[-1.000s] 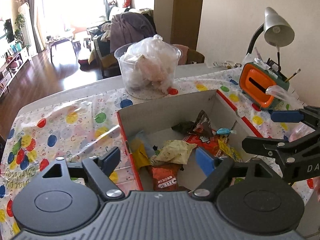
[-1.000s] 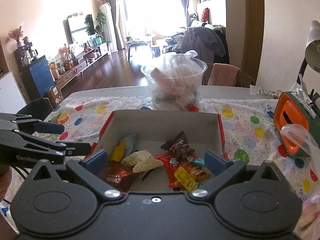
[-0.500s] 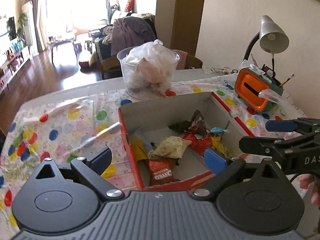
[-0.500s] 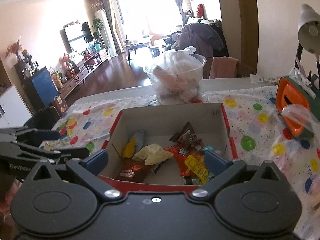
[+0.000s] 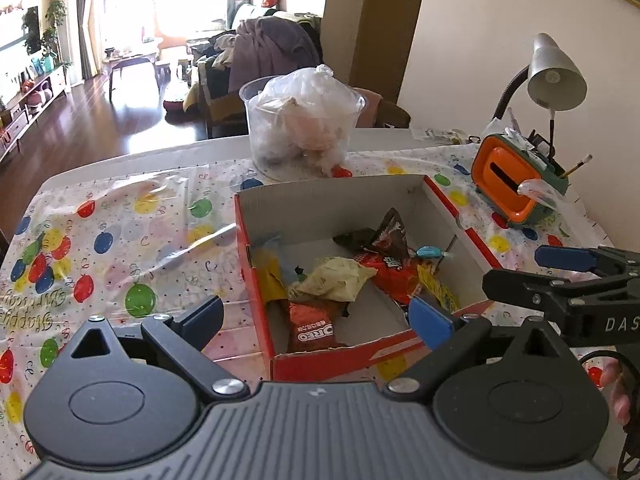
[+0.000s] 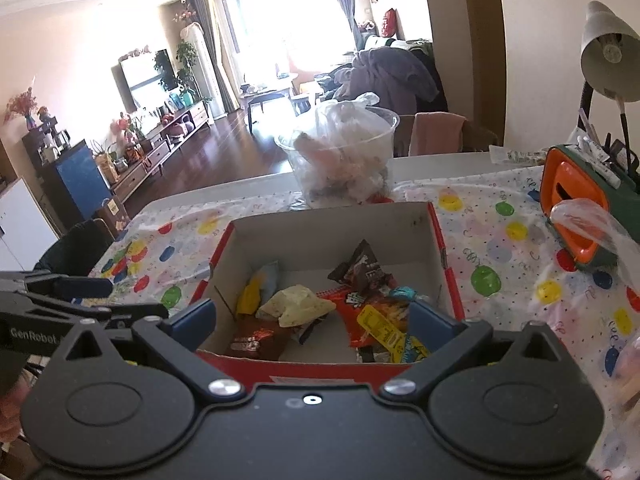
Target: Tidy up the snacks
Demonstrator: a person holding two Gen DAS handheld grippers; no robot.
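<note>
Above the snack box, both hand-held grippers, left and right, spread wide, empty.

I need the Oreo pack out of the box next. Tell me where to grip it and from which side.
Grip the Oreo pack by its upper half, coming straight down from above with the left gripper, jaws open. It lies flat on the box floor against the near wall, so a side approach looks blocked. The crumpled pale wrapper overlaps its far end; stay clear of that.
</note>
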